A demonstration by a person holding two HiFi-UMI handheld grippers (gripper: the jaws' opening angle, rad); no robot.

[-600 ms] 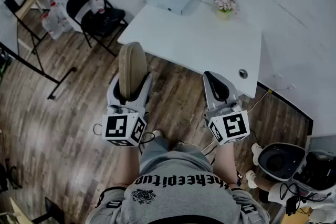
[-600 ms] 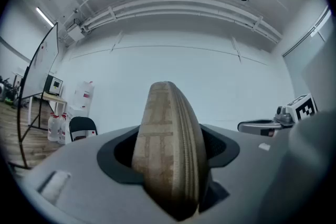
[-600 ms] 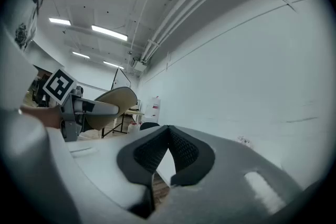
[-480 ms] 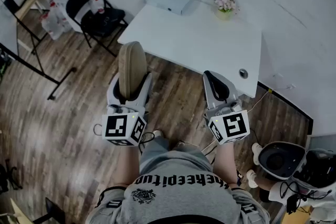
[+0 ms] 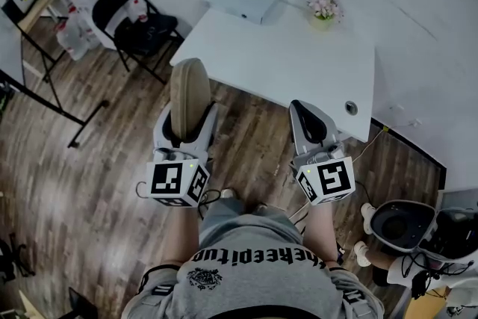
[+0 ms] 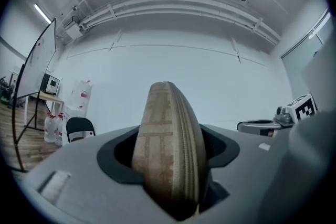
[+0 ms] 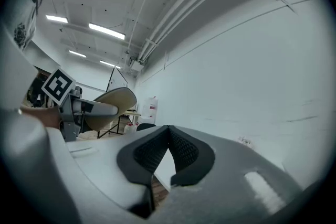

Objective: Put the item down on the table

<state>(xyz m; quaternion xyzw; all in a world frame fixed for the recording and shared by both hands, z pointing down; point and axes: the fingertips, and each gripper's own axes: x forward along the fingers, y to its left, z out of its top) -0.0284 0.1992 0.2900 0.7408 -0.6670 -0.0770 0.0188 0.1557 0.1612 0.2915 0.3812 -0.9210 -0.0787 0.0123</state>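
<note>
The head camera is looking steeply down from above the person (image 5: 254, 273), taking in the left gripper (image 5: 187, 116), the right gripper (image 5: 310, 119) and the white table (image 5: 299, 63). Each gripper camera is sitting close behind its own jaws, facing level toward the wall (image 6: 173, 65) and also catching the other gripper.

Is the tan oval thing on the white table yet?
Not yet. The tan oval woven item sits clamped between the left gripper's jaws, over the wooden floor, short of the white table.
</note>
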